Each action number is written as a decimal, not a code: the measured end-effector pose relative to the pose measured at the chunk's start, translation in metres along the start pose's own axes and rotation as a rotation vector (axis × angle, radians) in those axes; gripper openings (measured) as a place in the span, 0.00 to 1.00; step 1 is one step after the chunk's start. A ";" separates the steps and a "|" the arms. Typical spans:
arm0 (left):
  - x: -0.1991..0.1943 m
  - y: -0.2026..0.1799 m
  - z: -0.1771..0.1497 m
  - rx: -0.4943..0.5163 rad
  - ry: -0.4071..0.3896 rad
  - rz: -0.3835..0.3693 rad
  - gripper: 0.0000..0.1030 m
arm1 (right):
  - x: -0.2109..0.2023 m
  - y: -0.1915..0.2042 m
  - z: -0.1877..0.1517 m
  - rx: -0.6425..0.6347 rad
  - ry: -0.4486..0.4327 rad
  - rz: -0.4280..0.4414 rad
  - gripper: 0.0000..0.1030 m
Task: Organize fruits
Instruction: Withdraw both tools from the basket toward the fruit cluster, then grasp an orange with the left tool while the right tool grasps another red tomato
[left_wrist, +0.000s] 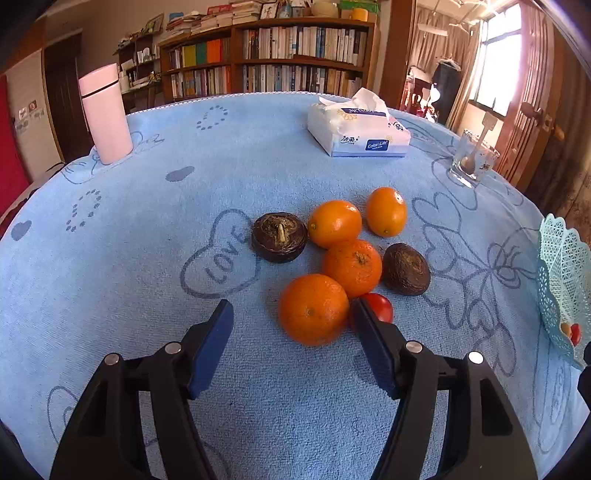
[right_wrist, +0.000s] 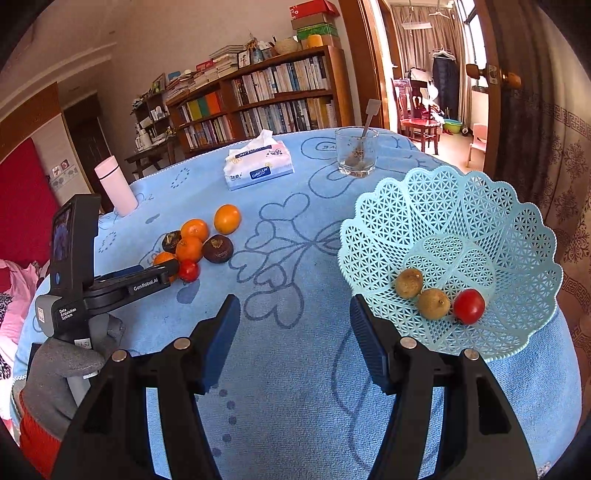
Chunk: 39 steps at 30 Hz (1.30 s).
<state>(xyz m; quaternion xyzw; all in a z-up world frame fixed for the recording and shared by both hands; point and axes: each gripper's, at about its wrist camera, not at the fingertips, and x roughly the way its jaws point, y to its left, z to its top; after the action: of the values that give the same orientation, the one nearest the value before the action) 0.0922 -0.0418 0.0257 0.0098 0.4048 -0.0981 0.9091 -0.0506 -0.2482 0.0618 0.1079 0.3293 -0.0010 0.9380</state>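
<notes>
My left gripper (left_wrist: 291, 321) is half open around the nearest orange (left_wrist: 313, 309), right pad just beside it, left pad clear, so no grip (a cherry tomato (left_wrist: 380, 307) sits behind). My right gripper (right_wrist: 295, 314) hangs half open and empty over the blue cloth (right_wrist: 280, 369), beside the lattice basket (right_wrist: 436, 206) holding two brown fruits (right_wrist: 409, 283) and a tomato (right_wrist: 469, 306).

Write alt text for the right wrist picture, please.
An open, empty claw hovers over a blue tablecloth beside a lacy basket holding three small fruits. Further left, another claw reaches a pile of oranges.
</notes>
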 end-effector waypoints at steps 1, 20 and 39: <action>0.001 0.001 0.000 -0.003 0.009 -0.020 0.53 | 0.001 0.003 0.000 -0.004 0.003 0.004 0.62; -0.021 0.035 -0.002 -0.115 -0.047 0.011 0.38 | 0.034 0.028 0.005 -0.021 0.106 0.060 0.62; -0.013 0.061 -0.004 -0.186 -0.028 0.011 0.38 | 0.085 0.059 0.018 -0.059 0.212 0.106 0.62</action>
<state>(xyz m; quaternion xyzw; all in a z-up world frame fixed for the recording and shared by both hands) 0.0919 0.0210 0.0289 -0.0738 0.3995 -0.0552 0.9121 0.0308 -0.1887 0.0347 0.0971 0.4202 0.0697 0.8995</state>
